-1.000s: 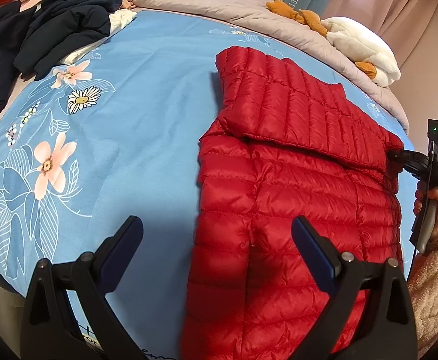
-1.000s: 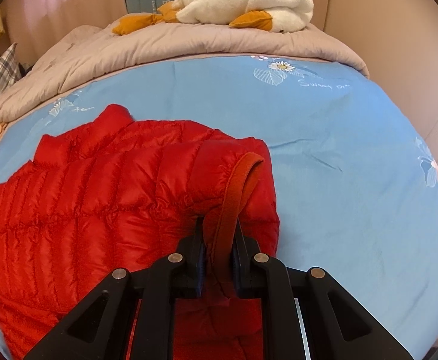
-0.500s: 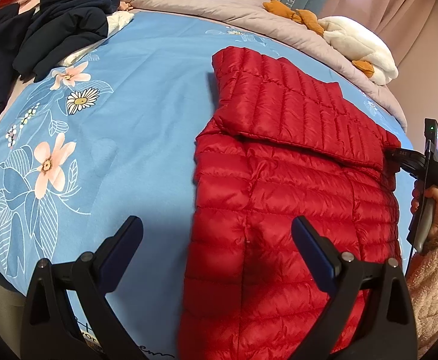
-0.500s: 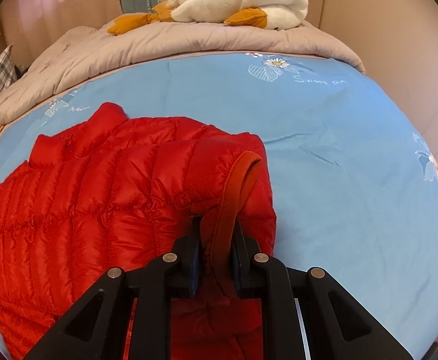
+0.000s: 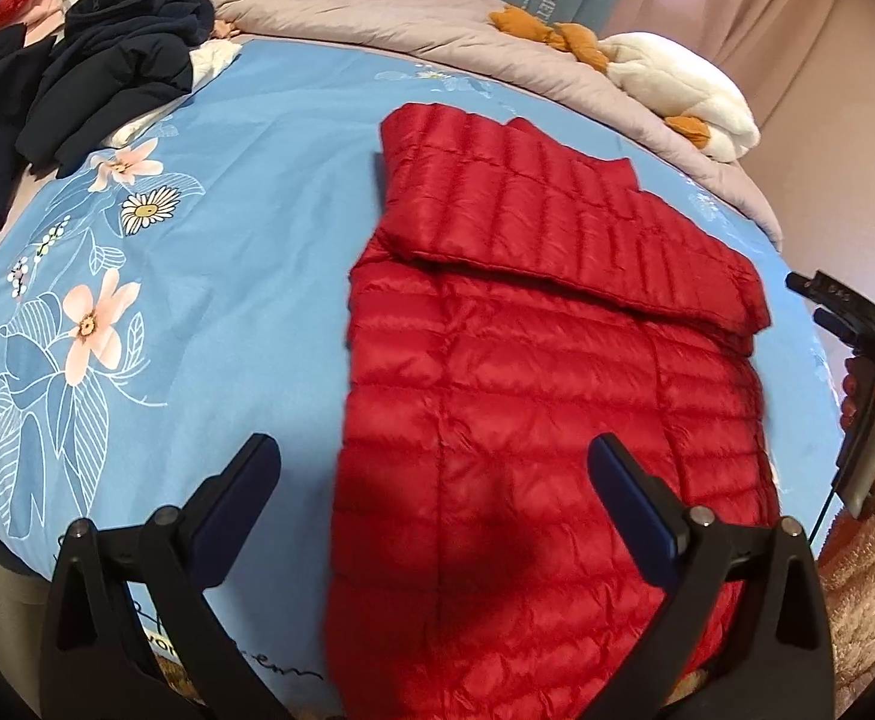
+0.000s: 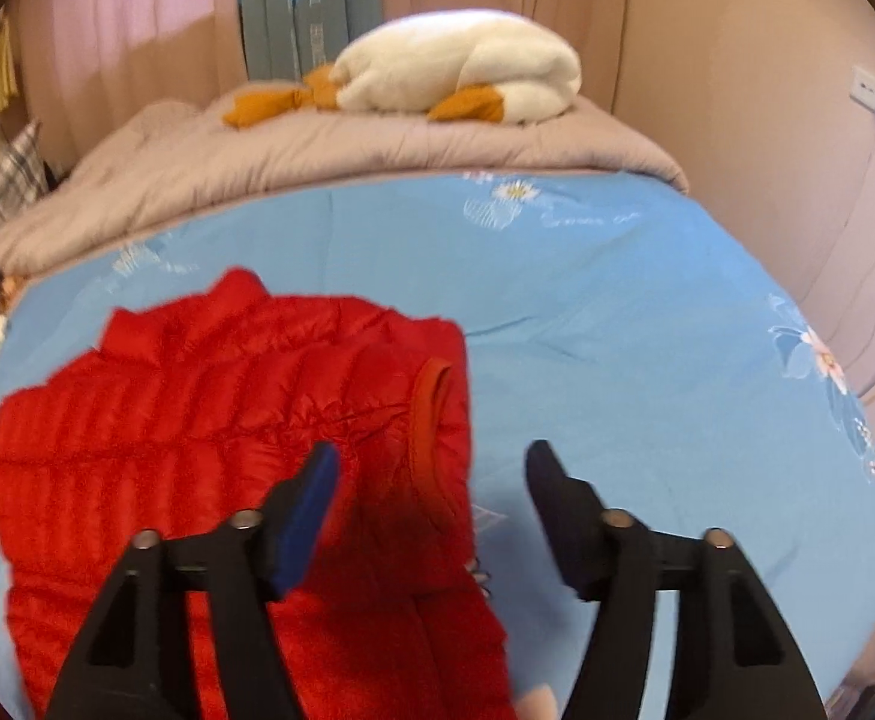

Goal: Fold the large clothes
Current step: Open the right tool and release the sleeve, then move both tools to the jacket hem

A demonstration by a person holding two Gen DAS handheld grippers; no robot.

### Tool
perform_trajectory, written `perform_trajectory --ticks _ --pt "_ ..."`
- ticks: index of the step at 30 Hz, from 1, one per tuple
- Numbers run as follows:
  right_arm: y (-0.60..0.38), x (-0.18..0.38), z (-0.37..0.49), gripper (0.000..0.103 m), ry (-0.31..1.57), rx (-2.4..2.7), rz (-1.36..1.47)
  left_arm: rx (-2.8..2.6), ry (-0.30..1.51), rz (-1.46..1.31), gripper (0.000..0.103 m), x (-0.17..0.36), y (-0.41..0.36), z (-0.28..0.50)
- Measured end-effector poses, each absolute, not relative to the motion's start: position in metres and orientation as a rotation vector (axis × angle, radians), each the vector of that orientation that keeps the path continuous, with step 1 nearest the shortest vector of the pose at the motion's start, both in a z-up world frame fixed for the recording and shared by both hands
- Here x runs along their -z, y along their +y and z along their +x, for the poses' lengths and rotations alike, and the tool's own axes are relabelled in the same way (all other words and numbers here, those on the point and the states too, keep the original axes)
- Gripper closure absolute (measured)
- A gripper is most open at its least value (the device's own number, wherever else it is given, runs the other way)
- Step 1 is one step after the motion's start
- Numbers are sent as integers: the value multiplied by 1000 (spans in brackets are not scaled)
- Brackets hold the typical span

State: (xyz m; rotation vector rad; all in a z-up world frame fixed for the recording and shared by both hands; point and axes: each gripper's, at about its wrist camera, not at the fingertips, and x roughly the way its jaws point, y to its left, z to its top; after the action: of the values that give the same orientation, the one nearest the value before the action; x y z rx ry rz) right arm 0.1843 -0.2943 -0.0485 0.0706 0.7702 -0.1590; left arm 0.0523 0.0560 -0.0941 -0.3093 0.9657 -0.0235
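Observation:
A red quilted down jacket (image 5: 533, 396) lies flat on the blue flowered bedsheet (image 5: 245, 276), one sleeve folded across its upper part. My left gripper (image 5: 431, 480) hovers open above the jacket's lower left edge, nothing between its fingers. In the right wrist view the jacket (image 6: 197, 420) lies below with its orange-lined cuff (image 6: 431, 420) resting loose on the sheet. My right gripper (image 6: 431, 480) is above that cuff with its jaws opening; the pads are clear of the fabric. The right gripper (image 5: 845, 306) also shows at the right edge of the left wrist view, held by a hand.
A pile of dark clothes (image 5: 101, 78) sits at the bed's far left. A grey duvet (image 5: 413, 18) and a white and orange plush toy (image 6: 455, 78) lie along the head of the bed. The pink wall (image 6: 767, 150) stands close on the right.
My right gripper let go of the jacket's cuff, its jaws spread wide, and it rose and drew back. The left gripper lifted slightly. The jacket stays flat.

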Motion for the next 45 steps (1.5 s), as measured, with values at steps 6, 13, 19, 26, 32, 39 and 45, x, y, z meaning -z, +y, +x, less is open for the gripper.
perform_trajectory --ticks 6,13,19,26,32,39,45 --pt "-301 28 125 9 693 112 56 99 968 -311 0 94 43 34" --pt "-312 50 67 9 709 42 105 159 992 -313 0 110 32 12" --pt "-323 86 26 9 779 38 152 183 1002 -350 1 127 34 -3" --pt "-330 118 -9 9 853 38 173 215 1029 -373 1 141 35 -17" --pt "-335 134 -30 9 868 23 234 239 1034 -398 1 148 38 -25" --pt "-339 148 -42 9 901 -10 307 236 1049 -377 1 157 38 -33" --pt "-343 151 -45 9 900 -6 329 248 1052 -406 1 159 42 -37"
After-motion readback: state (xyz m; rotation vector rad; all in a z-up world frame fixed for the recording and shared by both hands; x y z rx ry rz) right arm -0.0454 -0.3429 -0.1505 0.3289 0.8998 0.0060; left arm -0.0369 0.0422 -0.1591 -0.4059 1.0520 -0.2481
